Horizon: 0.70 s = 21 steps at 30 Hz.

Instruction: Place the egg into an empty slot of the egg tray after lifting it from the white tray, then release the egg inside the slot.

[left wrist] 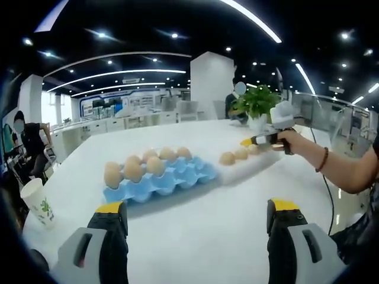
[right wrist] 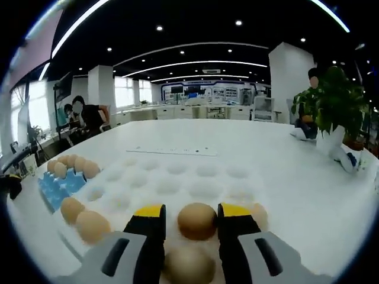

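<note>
Here, in the right gripper view, the right gripper [right wrist: 190,220] has its two yellow-tipped jaws set on either side of a brown egg [right wrist: 197,220] that sits in a dimple of the flat white tray [right wrist: 177,171]; whether the jaws press the shell or stand just off it cannot be told. Another brown egg [right wrist: 188,266] lies nearer the camera between the jaws, and two more [right wrist: 83,219] rest at the tray's left edge. The blue moulded egg tray [right wrist: 59,184] lies just beside the white tray, with eggs in its far slots. In the left gripper view, the left gripper [left wrist: 195,214] hangs over the white tabletop [left wrist: 195,236], jaws wide apart and holding nothing, near the blue tray. A white paper cup [left wrist: 39,202] stands at the left, and a potted green plant [left wrist: 257,105] beyond.
</note>
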### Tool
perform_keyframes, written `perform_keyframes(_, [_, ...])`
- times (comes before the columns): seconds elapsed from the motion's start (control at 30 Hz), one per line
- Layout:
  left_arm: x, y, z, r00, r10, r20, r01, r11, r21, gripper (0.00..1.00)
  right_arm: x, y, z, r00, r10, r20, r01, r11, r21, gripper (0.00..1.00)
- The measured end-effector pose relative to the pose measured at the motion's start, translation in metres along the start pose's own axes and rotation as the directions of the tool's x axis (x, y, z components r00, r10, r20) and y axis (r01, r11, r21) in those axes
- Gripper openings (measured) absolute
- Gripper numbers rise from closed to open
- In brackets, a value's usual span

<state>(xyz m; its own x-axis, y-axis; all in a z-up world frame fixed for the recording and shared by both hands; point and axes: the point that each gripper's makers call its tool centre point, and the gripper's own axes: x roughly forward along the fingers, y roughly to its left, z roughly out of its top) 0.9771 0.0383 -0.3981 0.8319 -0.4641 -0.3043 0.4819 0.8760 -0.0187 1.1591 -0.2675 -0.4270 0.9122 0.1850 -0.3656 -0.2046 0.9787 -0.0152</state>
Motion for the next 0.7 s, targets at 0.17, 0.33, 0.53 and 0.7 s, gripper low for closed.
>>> perform_keyframes(0.17, [0.001,-0.001,0.0,1.0,-0.001,-0.001,0.001,1.0,-0.001,1.0,0.002,0.0,-0.001,1.0,-0.024,0.006,0.024,1.0,-0.015,0.34])
perform_keyframes(0.33, [0.0,0.0,0.0,1.0,0.003,-0.001,-0.003,1.0,0.003,1.0,0.001,-0.003,-0.001,0.999,-0.038,0.018,0.038,0.999,0.018,0.33])
perform_keyframes(0.53, [-0.002,0.004,-0.001,1.0,0.012,-0.002,-0.012,1.0,-0.001,0.99,0.001,-0.005,-0.002,0.998,-0.056,0.014,0.055,0.998,0.033,0.31])
perform_keyframes(0.7, [-0.004,0.004,-0.002,1.0,0.016,0.001,-0.016,1.0,-0.005,0.99,0.002,-0.01,-0.001,0.998,-0.061,0.004,0.06,0.995,0.078,0.28])
